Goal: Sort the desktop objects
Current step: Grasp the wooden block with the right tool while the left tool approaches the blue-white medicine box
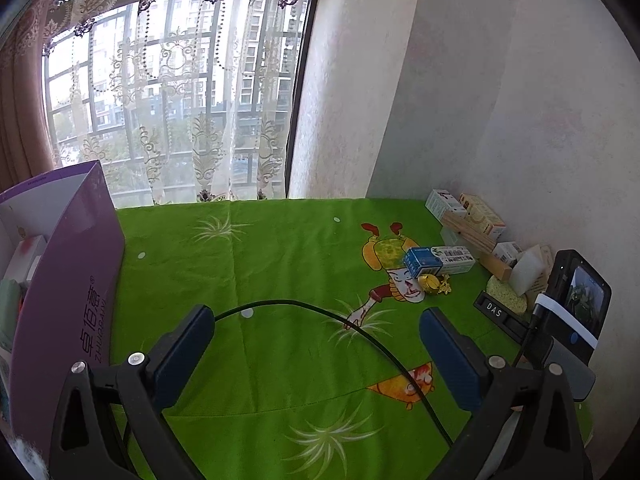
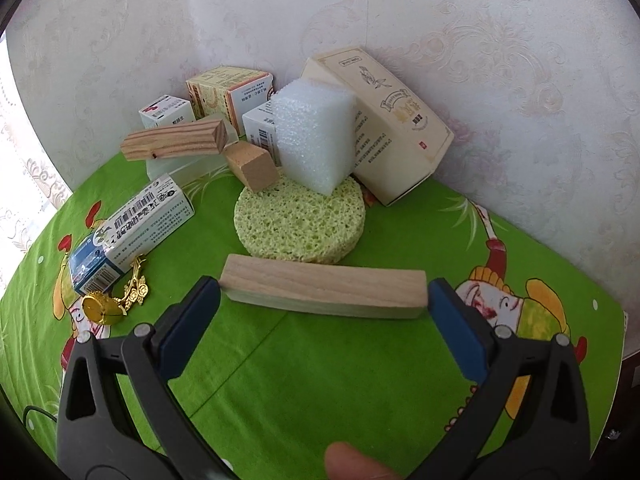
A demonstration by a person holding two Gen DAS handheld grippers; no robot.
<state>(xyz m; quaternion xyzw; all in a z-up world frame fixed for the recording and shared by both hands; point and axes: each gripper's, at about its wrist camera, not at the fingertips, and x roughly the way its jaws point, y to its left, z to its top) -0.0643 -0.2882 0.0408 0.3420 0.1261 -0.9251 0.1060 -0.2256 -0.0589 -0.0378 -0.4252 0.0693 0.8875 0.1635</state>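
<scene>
1. Right gripper (image 2: pixel 324 300) spans a pale wood bar (image 2: pixel 324 290) end to end; both pads sit at the bar's ends, so it appears held, the bar lying crosswise just above the green cloth (image 2: pixel 280 380).
2. Left gripper (image 1: pixel 316 344) is spread wide and holds nothing, hovering over the cloth with a black cable (image 1: pixel 360 332) arcing between its fingers.
3. Behind the bar lies a round green sponge (image 2: pixel 300 224), with a white foam block (image 2: pixel 316 140) resting on its far edge.
4. A grained wood bar (image 2: pixel 176 142) lies on a clear box (image 2: pixel 188 166), and a small wood block (image 2: pixel 252 168) sits between it and the foam.
5. Cartons crowd the wall corner; a large cream carton (image 2: pixel 384 120) leans behind the foam.
6. A blue-and-white carton (image 2: pixel 128 232) lies at left, touching a gold trinket (image 2: pixel 116 300).
7. A purple box (image 1: pixel 68 280) stands open at the counter's left edge; its contents are cut off and unclear.
8. A fingertip (image 2: pixel 352 464) shows at the bottom edge.
</scene>
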